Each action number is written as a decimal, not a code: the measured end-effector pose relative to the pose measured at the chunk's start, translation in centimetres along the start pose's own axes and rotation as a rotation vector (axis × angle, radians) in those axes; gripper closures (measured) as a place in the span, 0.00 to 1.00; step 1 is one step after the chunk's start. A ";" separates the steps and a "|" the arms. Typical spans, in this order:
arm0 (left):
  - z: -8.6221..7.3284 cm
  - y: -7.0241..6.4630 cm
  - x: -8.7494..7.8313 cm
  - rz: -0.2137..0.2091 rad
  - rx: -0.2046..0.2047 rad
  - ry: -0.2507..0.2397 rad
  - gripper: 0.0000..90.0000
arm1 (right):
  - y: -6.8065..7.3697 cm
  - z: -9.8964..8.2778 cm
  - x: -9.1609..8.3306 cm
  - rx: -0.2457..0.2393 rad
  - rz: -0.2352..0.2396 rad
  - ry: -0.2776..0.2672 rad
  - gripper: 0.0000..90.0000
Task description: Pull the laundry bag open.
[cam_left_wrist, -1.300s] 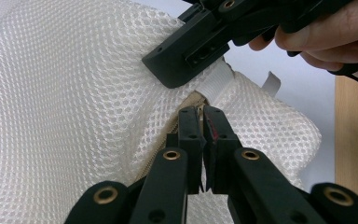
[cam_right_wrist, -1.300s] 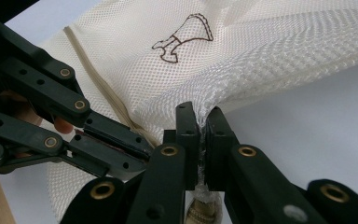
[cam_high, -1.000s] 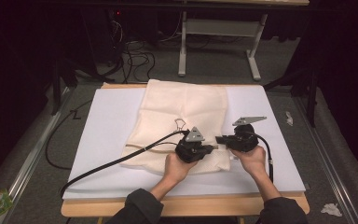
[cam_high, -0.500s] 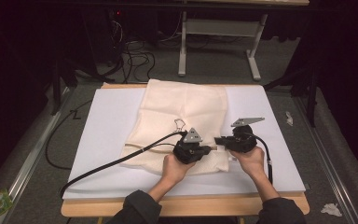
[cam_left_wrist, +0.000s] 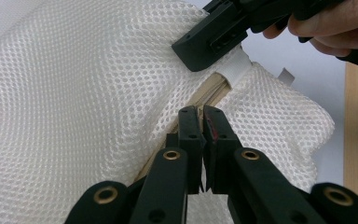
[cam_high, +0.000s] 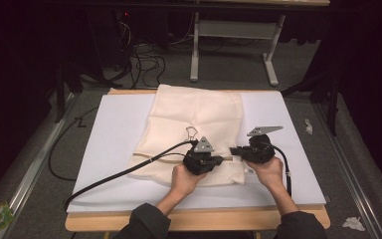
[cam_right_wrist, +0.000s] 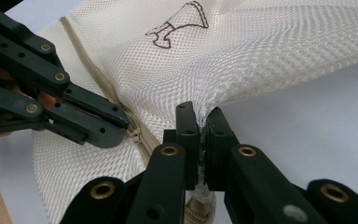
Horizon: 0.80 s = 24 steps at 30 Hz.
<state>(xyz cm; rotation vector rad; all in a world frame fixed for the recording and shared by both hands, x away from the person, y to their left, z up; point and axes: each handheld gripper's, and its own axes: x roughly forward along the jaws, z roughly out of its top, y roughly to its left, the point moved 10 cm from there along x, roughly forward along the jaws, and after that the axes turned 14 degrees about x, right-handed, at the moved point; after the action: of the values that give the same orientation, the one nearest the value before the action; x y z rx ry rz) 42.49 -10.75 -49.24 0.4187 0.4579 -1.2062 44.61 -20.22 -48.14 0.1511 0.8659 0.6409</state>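
Nearest the person, the left gripper [cam_left_wrist: 202, 116] is clenched on the zipper [cam_left_wrist: 209, 91] of the mesh laundry bag [cam_high: 194, 119], and the right gripper [cam_right_wrist: 202, 122] pinches the bag's mesh at its near edge (jaws pressed together). The bag lies flat on the white board [cam_high: 114, 129], stretching away toward the far edge.

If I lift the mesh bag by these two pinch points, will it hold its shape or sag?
The mesh bag will likely sag: it lies limp and wrinkled. It is probably light, being thin open netting. The right gripper pinches bunched mesh, so it may stretch rather than slip.
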 end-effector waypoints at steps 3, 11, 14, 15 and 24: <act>-0.1 0.0 -0.1 -0.001 -0.001 0.001 0.97 | -0.1 0.0 0.0 -0.008 -0.002 -0.002 0.98; -0.3 0.2 -0.4 0.004 -0.001 0.005 0.97 | -0.2 -0.2 0.0 0.002 0.003 0.003 0.98; -0.3 0.3 -0.5 0.003 -0.013 0.002 0.97 | -0.3 -0.2 0.0 0.002 0.002 0.002 0.98; -0.3 0.3 -0.5 -0.002 -0.021 -0.001 0.97 | -0.3 -0.2 0.0 0.003 0.003 0.002 0.98; -0.6 0.6 -1.3 0.022 -0.003 0.016 0.97 | -0.5 -0.2 -0.2 0.002 -0.002 0.003 0.98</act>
<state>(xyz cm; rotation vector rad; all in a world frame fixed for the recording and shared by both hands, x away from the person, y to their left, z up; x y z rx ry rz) 42.63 -9.26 -48.98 0.4299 0.4675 -1.1812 44.60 -20.75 -48.28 0.1507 0.8694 0.6387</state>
